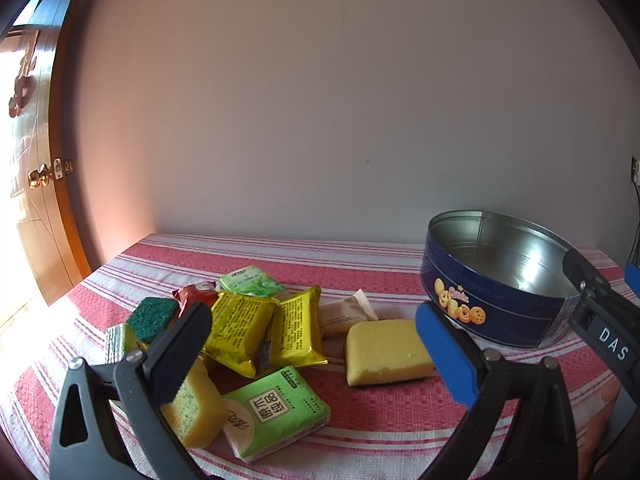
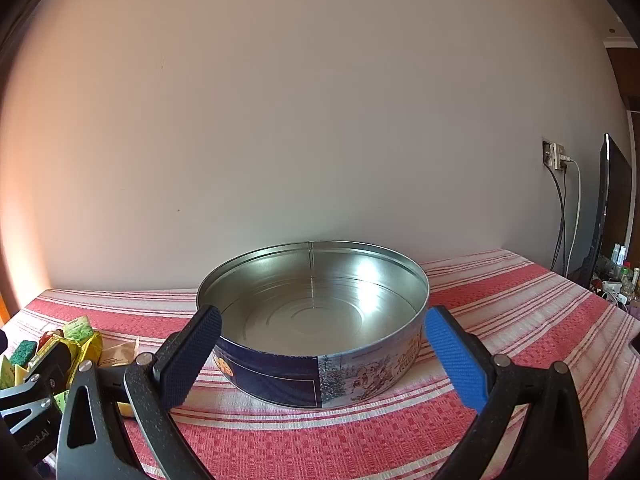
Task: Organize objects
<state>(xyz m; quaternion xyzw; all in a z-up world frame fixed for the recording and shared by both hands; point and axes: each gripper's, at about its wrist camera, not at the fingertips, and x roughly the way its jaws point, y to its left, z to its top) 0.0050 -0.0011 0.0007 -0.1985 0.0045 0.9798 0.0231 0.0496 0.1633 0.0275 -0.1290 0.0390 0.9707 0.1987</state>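
Left gripper (image 1: pixel 312 354) jaws spread wide over snack packets (image 1: pixel 240 332) and sponges (image 1: pixel 386 350) mid-tablecloth (image 1: pixel 360 432), right gripper (image 2: pixel 322 354) released, facing empty tin (image 2: pixel 312 376) toward the wall edge.

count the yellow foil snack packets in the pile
2: one yellow packet mid-pile, another yellow packet touching its right side. More may be hidden under the pile.

Before you, the red-and-white striped tablecloth (image 1: pixel 360 420) bears an open round tin (image 2: pixel 312 360) at right and, at left, a pile of snack packets (image 1: pixel 240 328) and sponges (image 1: pixel 386 350)
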